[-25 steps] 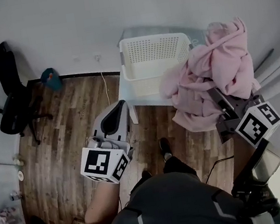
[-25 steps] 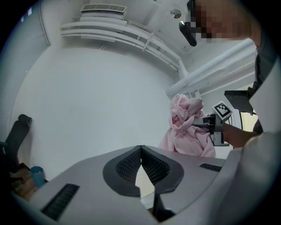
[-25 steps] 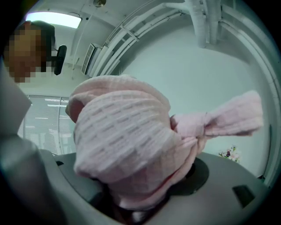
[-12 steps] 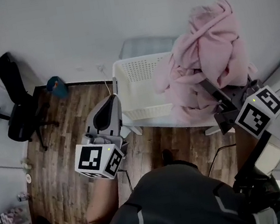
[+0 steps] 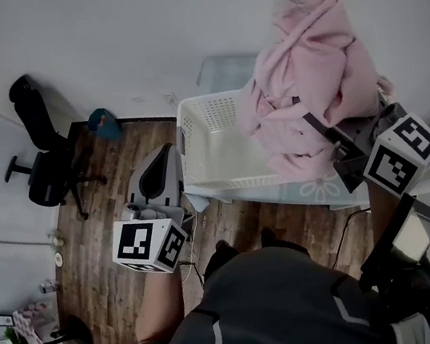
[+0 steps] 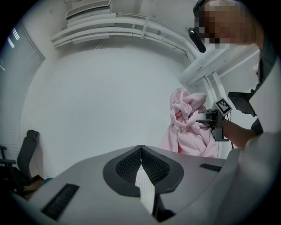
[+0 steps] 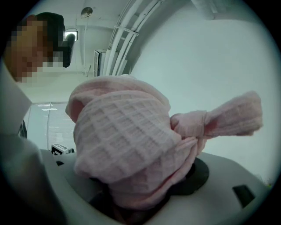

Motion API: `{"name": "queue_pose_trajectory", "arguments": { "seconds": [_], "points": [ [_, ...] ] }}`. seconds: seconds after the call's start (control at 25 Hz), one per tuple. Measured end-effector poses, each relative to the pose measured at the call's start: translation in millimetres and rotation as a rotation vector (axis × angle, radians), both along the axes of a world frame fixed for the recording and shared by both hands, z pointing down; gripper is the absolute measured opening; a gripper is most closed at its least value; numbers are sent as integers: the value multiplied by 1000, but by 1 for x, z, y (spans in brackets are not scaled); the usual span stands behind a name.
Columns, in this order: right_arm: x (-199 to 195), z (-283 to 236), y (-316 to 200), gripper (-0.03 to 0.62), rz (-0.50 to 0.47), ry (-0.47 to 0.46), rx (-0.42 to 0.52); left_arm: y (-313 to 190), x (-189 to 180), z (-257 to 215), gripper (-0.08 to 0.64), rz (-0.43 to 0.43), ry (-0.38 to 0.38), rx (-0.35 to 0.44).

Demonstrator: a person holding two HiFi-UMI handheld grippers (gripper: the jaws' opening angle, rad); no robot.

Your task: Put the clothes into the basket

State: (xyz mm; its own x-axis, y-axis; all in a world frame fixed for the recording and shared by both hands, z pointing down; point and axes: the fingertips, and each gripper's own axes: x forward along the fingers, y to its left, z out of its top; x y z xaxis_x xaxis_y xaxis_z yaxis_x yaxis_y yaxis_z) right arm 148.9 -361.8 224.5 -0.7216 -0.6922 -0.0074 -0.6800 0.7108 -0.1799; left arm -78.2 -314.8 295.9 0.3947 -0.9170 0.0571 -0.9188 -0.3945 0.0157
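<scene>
The right tongs [image 5: 310,124] are clamped on a pink waffle-knit garment [image 5: 308,71]. The cloth is bunched over the jaws and piled up above them, with one twisted end sticking out to the right in the right gripper view. The left tongs [image 5: 165,155] have their jaws together at the tips, with nothing caught between them.

A white perforated plastic basket [image 5: 214,153] stands between the two tongs. Its left wall is just beside the tips of the left tongs, and its right part is covered from the head view by the raised garment. The basket rests on a pale bench with a faint flower pattern [image 5: 315,190], which runs under the right tongs and back to the plain white wall [image 5: 136,34] ahead of both tongs.

Under and to the left of the left tongs lies a dark wood plank floor [image 5: 98,226]. A black office chair on castors [image 5: 47,157] stands on it well to the left of the left tongs, close to the wall. A small teal object [image 5: 103,124] sits on the floor at the foot of the wall, between the chair and the basket
</scene>
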Motion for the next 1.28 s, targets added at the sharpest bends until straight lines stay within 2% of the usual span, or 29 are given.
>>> {"name": "queue_pose_trajectory", "arguments": {
  "seconds": [0.2, 0.6, 0.76, 1.12, 1.28],
  "points": [
    [-17, 9, -22, 385, -22, 52, -3, -16, -12, 3, 11, 0, 1, -1],
    [-70, 27, -51, 385, -47, 225, 9, -49, -43, -9, 11, 74, 9, 39],
    [-88, 41, -65, 385, -68, 284, 3, -68, -52, 2, 11, 92, 6, 19],
    [-121, 94, -73, 385, -199, 446, 8, -87, -72, 20, 11, 87, 18, -22],
    [-122, 123, -82, 385, -210, 485, -86, -93, -77, 26, 11, 88, 14, -26]
  ]
}}
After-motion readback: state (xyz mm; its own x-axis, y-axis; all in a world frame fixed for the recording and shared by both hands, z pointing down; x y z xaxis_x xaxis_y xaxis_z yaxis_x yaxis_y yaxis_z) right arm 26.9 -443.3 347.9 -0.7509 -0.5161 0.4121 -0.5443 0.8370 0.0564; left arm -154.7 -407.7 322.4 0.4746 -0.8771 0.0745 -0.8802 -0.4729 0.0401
